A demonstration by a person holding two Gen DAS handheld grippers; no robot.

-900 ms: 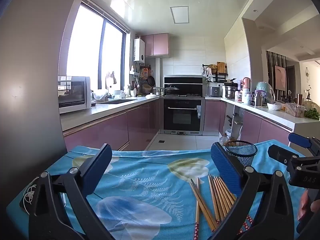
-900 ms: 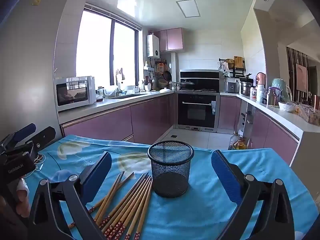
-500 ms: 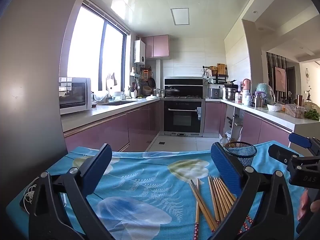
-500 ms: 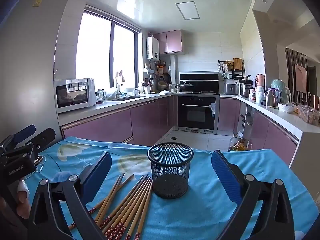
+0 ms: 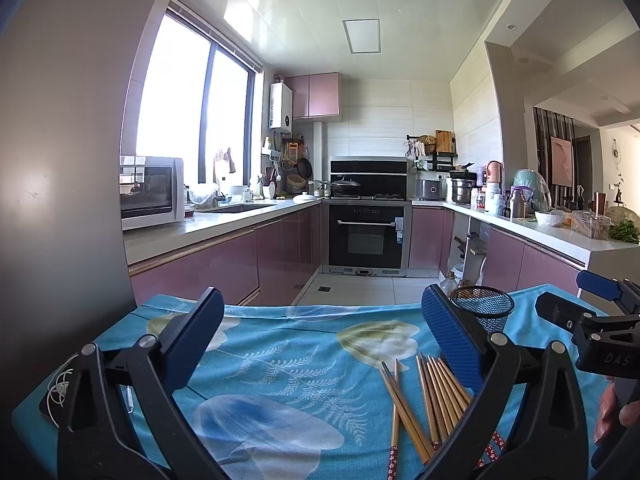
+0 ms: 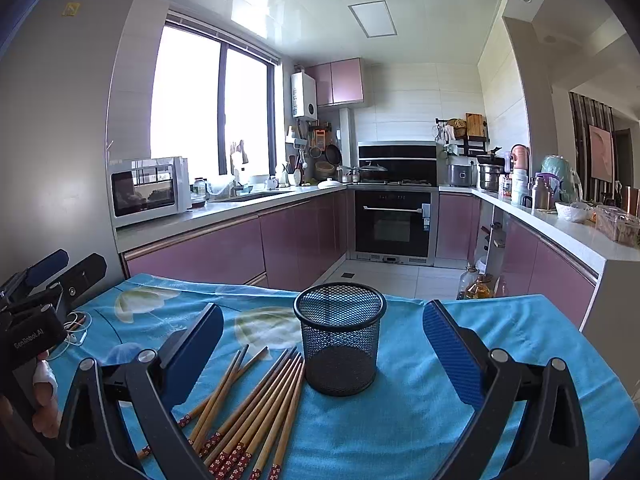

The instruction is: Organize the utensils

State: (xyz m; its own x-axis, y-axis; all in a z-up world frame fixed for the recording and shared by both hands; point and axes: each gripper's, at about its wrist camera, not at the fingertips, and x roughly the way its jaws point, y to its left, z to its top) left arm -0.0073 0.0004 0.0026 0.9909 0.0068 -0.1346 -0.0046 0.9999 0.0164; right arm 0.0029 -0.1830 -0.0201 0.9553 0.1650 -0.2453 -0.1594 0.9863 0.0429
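Several wooden chopsticks [image 6: 256, 404] with red patterned ends lie loose on the blue floral tablecloth [image 6: 432, 420], just left of an upright, empty black mesh cup [image 6: 340, 344]. My right gripper [image 6: 322, 340] is open and empty, held above the cloth with the cup between its fingers in view. My left gripper [image 5: 320, 328] is open and empty over the cloth's left part; the chopsticks [image 5: 428, 396] lie by its right finger and the cup [image 5: 482, 312] shows behind it. Each gripper shows at the other view's edge.
A white cable [image 5: 60, 384] lies at the table's left edge [image 6: 76, 330]. Beyond the table's far edge are the kitchen floor, pink cabinets [image 5: 224, 264], an oven [image 5: 366, 236] and a cluttered counter [image 5: 560, 232] to the right.
Both views have tilted down slightly and the scene sits a little lower. The chopsticks and the cup have not moved. Both grippers stay open.
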